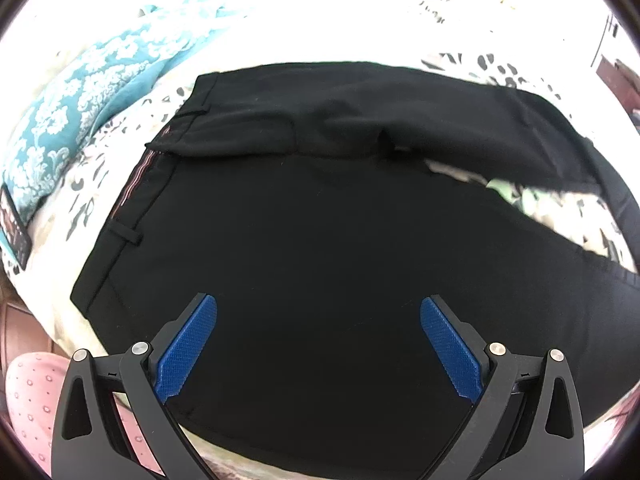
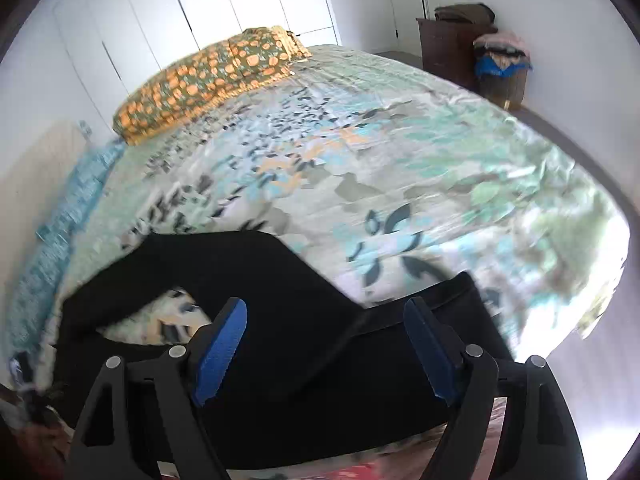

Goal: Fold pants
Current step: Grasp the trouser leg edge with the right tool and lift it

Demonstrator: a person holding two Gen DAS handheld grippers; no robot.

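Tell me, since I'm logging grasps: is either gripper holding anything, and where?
Nothing: left gripper and right gripper both stand open above the black fabric pants.

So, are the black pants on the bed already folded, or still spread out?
Partly folded. In the left wrist view the black pants have the far waist part lying doubled over the near part, yet bedspread shows between the legs.

Black pants, floral teal-grey bedspread, orange-patterned pillow, blue claw pads

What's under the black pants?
The pants lie on a flowery bedspread, which shows all around them and through the gap between the legs. What the cloth covers directly beneath cannot be seen.
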